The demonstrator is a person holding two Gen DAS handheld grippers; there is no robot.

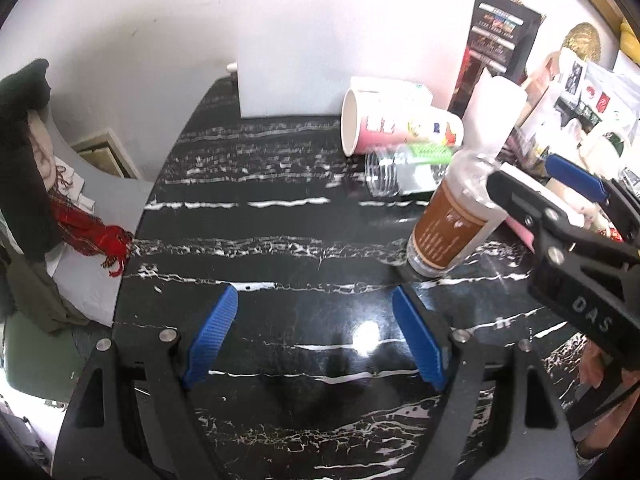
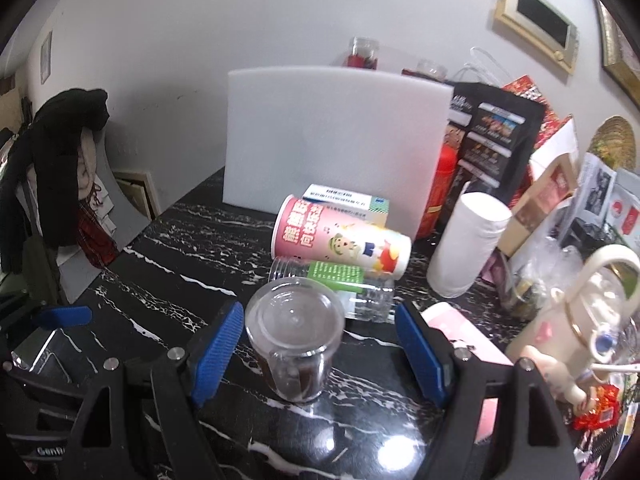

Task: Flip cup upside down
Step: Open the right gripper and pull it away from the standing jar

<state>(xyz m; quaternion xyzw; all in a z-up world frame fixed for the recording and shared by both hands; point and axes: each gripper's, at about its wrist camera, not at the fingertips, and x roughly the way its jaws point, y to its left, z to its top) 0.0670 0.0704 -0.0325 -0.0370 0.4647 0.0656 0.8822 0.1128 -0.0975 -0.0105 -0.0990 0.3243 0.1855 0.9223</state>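
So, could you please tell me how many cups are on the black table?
3 clearly: the clear cup with a brown label between the right gripper fingers, the pink paper cup lying on its side behind it, and the white cup inverted to the right. Clutter may hide more.

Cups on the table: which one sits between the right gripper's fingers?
The clear plastic cup with the brown sleeve, upright between the open right gripper. The pink printed paper cup lies on its side farther back; the white cup stands inverted.
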